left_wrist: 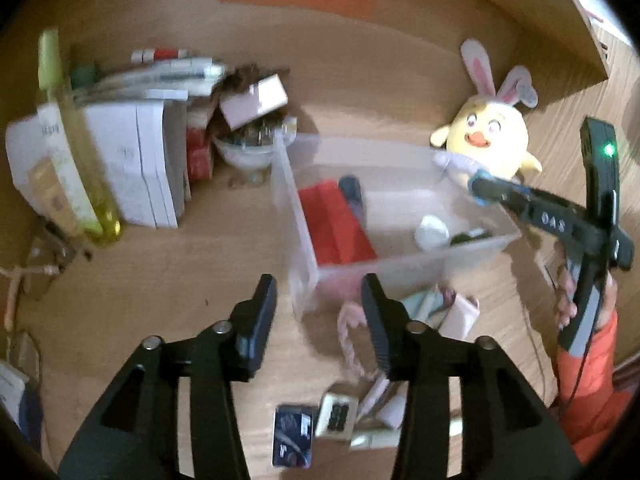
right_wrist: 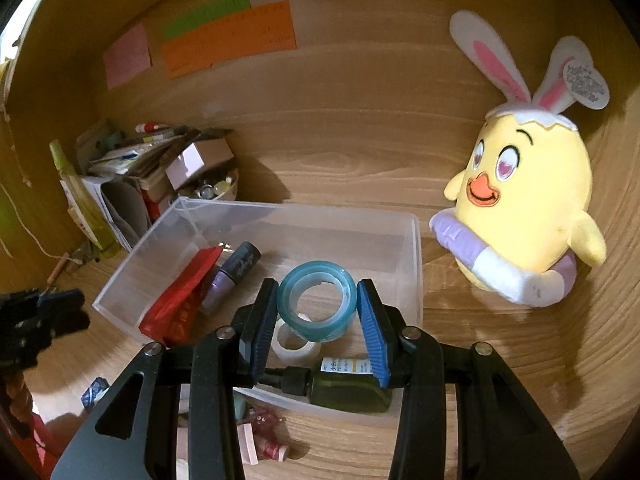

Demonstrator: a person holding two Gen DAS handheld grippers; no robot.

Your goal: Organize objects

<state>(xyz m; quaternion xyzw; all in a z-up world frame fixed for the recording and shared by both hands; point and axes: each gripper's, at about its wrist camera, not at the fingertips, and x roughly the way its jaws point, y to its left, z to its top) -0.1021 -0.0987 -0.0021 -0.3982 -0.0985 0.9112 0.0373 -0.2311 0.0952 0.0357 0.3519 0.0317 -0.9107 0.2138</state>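
A clear plastic bin (right_wrist: pixel 416 260) stands on the wooden desk. It holds a red packet (right_wrist: pixel 180 300), a purple bottle (right_wrist: pixel 234 276), a white tape roll (right_wrist: pixel 294 346) and a dark green bottle (right_wrist: pixel 344 388). My right gripper (right_wrist: pixel 318 292) is shut on a teal tape roll (right_wrist: pixel 316 300) and hangs over the bin's near right part. In the left wrist view that right gripper (left_wrist: pixel 486 190) reaches over the bin's (left_wrist: pixel 288 200) far right rim. My left gripper (left_wrist: pixel 320 312) is open with nothing between its fingers, just before the bin's near left corner.
Small packets, a dark blue pack (left_wrist: pixel 292 436) and a pink cord (left_wrist: pixel 352 344) lie in front of the bin. A yellow plush chick (right_wrist: pixel 528 208) sits at the right. Boxes, papers, a green bottle (left_wrist: pixel 68 140) and a glass bowl (left_wrist: pixel 248 152) crowd the back left. An orange sleeve (left_wrist: pixel 588 380) is at the right.
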